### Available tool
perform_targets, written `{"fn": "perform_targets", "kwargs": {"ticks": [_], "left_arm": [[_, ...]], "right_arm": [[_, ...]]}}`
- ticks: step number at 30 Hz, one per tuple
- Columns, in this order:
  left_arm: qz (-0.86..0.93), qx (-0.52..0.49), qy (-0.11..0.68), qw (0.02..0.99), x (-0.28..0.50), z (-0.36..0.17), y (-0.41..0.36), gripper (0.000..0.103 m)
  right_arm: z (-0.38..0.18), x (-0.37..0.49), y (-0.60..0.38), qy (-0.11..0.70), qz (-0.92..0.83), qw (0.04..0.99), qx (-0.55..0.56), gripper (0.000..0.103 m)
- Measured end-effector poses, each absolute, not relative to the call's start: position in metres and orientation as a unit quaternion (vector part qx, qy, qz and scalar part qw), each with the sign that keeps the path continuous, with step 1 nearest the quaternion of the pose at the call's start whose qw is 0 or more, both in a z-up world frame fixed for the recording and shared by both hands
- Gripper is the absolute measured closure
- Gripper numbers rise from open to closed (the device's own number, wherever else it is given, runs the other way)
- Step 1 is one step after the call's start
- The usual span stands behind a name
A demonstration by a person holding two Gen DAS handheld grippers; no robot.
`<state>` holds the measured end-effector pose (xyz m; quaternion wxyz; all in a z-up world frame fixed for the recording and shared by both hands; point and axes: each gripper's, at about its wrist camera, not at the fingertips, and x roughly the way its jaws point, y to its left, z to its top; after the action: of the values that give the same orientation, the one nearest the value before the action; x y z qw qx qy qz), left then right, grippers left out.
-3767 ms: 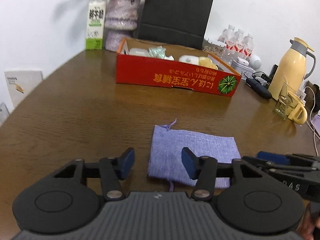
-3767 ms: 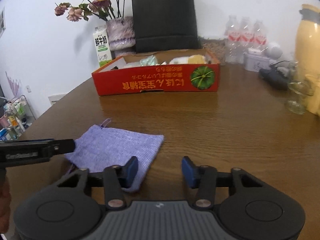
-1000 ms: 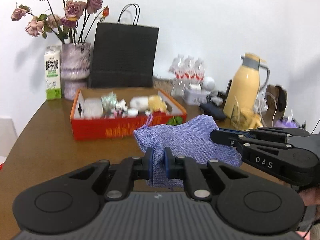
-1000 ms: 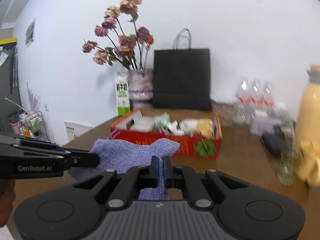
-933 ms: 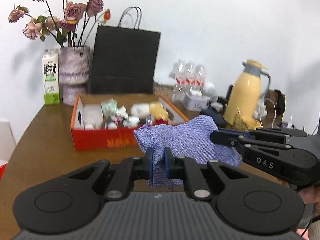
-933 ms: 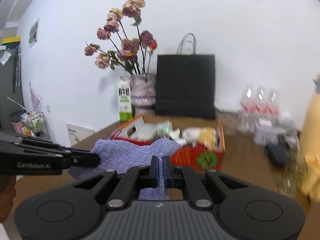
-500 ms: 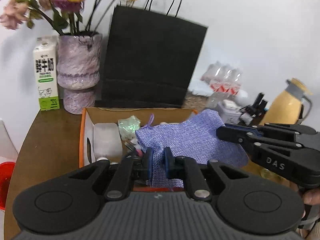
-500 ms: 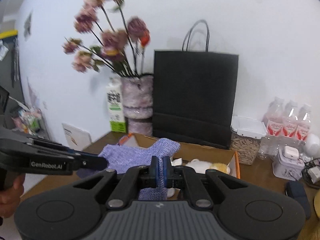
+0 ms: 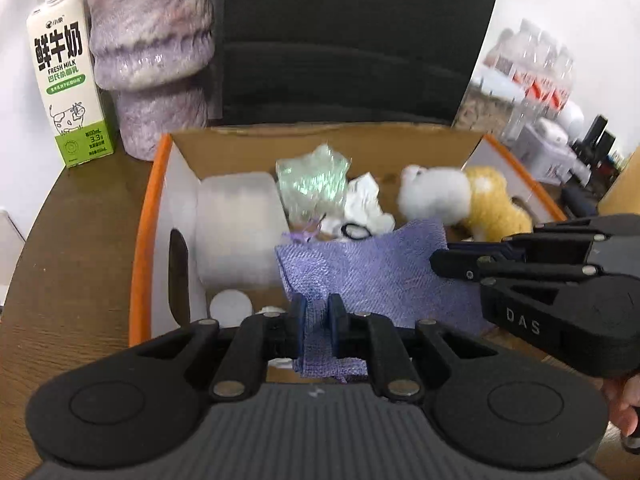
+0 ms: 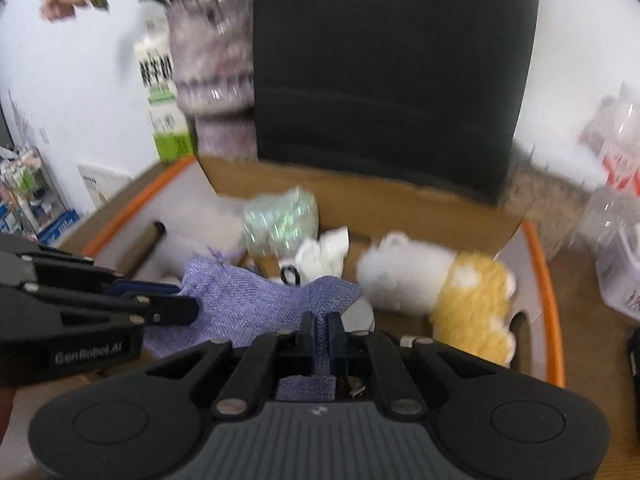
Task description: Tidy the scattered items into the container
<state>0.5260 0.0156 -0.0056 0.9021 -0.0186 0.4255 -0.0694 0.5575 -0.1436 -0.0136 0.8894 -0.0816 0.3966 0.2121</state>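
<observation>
Gripping opposite edges of a purple woven pouch (image 9: 372,268), the left tool (image 9: 316,328) and right tool (image 10: 322,338) each clench a fold of cloth, holding it stretched just above the open cardboard box (image 9: 138,248). Below and beyond the pouch, inside the box, lie a clear plastic tub (image 9: 238,228), a crinkled green packet (image 9: 314,184), white wrappers and what looks, through blur, like a white-and-yellow plush toy (image 10: 440,292). Behind the box on the counter (image 9: 68,248) stand a milk carton (image 9: 66,76), a purple vase (image 9: 154,52) and a black paper bag (image 9: 352,40).
</observation>
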Motion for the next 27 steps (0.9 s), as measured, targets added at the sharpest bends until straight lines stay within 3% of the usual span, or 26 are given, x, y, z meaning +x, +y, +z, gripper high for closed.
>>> {"fn": "perform_targets", "kwargs": {"ticks": [2, 5, 7, 9, 16, 21, 27], "left_arm": [[-0.058, -0.015, 0.423, 0.904, 0.523, -0.007, 0.016, 0.082], [-0.050, -0.022, 0.424, 0.904, 0.520, -0.002, 0.020, 0.082], [-0.044, -0.029, 0.410, 0.911, 0.512, 0.011, 0.024, 0.076], [-0.038, -0.031, 0.393, 0.918, 0.502, 0.025, 0.029, 0.063], [0.005, -0.061, 0.337, 0.939, 0.433, 0.051, 0.047, 0.044], [0.034, -0.078, 0.296, 0.951, 0.354, 0.057, 0.052, 0.014], [0.050, -0.004, 0.280, 0.959, 0.279, 0.053, 0.015, 0.000]], "right_arm": [[-0.020, 0.559, -0.143, 0.404, 0.205, 0.888, -0.083, 0.091], [-0.016, 0.556, -0.147, 0.399, 0.194, 0.892, -0.080, 0.080], [-0.007, 0.549, -0.154, 0.390, 0.197, 0.897, -0.068, 0.066], [0.006, 0.541, -0.161, 0.375, 0.190, 0.905, -0.061, 0.055], [0.049, 0.479, -0.190, 0.303, 0.171, 0.937, -0.041, 0.019], [0.051, 0.422, -0.210, 0.278, 0.182, 0.941, -0.067, 0.012], [0.039, 0.351, -0.236, 0.266, 0.203, 0.940, -0.064, 0.009]]}}
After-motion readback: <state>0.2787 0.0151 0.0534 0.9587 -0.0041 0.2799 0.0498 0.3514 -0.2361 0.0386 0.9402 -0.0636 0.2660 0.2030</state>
